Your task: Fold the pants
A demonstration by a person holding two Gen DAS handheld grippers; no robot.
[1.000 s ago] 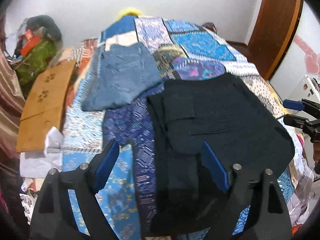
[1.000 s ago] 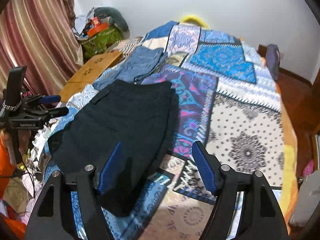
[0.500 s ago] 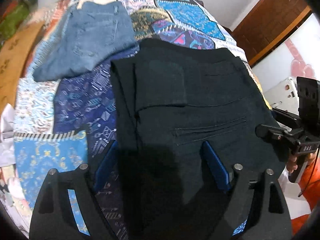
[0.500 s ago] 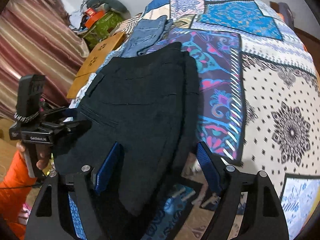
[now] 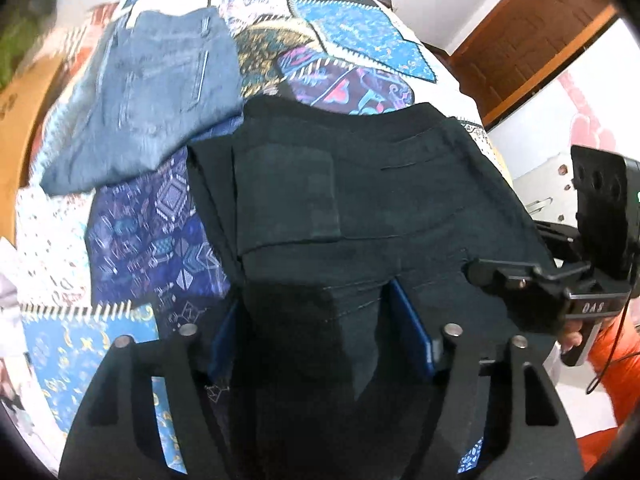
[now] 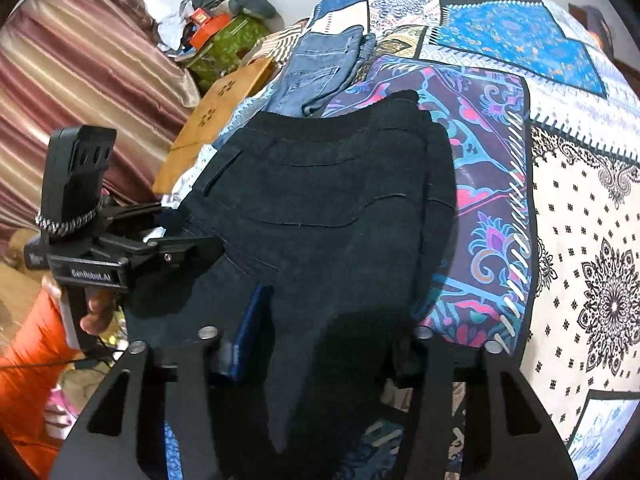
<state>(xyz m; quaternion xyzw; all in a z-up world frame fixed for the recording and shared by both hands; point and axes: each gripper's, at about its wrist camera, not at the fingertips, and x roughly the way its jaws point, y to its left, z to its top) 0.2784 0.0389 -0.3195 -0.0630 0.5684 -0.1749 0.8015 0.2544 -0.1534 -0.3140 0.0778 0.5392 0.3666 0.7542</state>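
- Left claw [image 5: 320,344], how does it stand?
- Spread wide at the bottom centre of its own view, one blue pad on each side of a raised ridge of the black pants [image 5: 360,208]. The cloth sits between the pads, but they are not pressed onto it, so I call it released.
- And the right claw [image 6: 324,340]?
- Also parted, low in its own view. Its left blue pad lies against the dark cloth; the right pad is hidden behind the fabric. A hump of the pants rises between the fingers. Nothing is clamped that I can see.
- Where are the pants?
- Lying on the bed, on the patchwork quilt [image 6: 560,184], filling the middle of both views. They are folded over themselves, with a pocket flap showing in the upper middle of the left view and curved seams across the centre of the right view.
- Do the claws show in each other's cameras?
- Yes. In the left view the right claw comes in from the right edge, its tips on the edge of the pants. In the right view the left claw comes in from the left edge, a hand [image 6: 96,316] on its handle, its tips at the pants' edge too.
- Anything else on the bed?
- Folded blue jeans [image 5: 152,92] in the upper left of the left view, just beyond the black pants. A brown board [image 6: 216,108] lies beside the bed in the upper left of the right view, with a striped curtain [image 6: 80,80] behind it.
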